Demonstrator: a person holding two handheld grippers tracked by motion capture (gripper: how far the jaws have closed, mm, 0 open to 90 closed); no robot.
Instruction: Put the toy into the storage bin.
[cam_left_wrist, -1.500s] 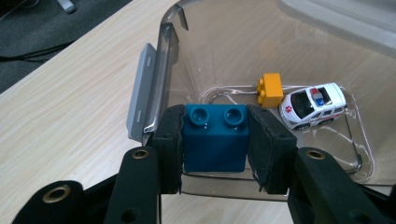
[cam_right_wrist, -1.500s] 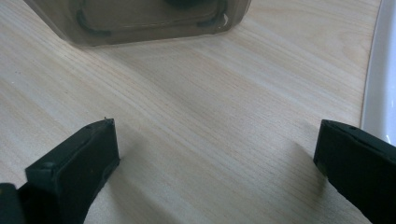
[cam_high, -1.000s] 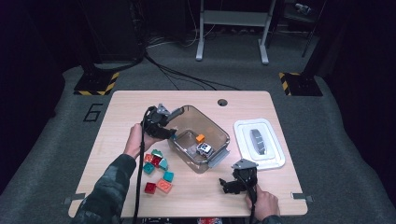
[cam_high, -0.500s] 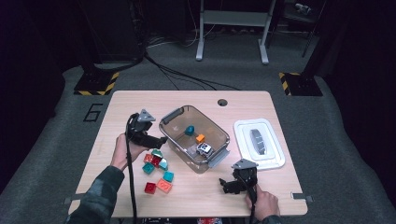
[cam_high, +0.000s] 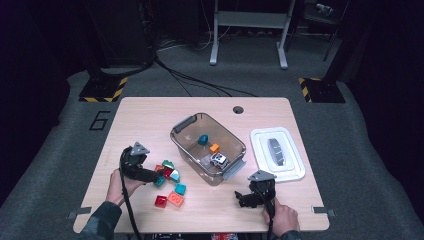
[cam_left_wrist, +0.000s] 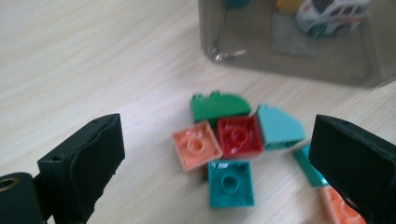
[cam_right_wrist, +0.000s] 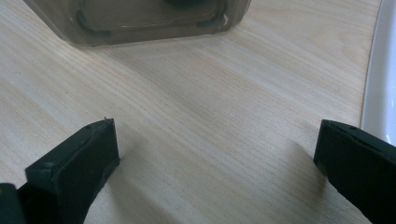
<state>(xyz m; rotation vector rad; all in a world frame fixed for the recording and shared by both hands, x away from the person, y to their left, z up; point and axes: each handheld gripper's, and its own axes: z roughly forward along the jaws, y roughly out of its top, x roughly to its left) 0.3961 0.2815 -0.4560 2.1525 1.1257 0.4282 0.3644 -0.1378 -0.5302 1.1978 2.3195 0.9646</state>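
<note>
Hiding part of the block cluster (cam_high: 169, 176) in the high view behind the left gripper (cam_high: 154, 176), blocks there too small for telling studs or shapes. Cutting off, at the top edge of the left gripper view, the toy car (cam_left_wrist: 332, 15) and an orange piece (cam_left_wrist: 290, 4) inside the tinted bin (cam_left_wrist: 299, 56), both blurring through the wall. Covering part of a teal block (cam_left_wrist: 309, 169) and a peach block (cam_left_wrist: 337, 207) behind the own right-hand jaw. Cropping the bin wall (cam_right_wrist: 140, 21) and the white lid (cam_right_wrist: 377, 74) in the right gripper view. Blurring the grey object (cam_high: 276, 150) on the lid, too small for identifying.
</note>
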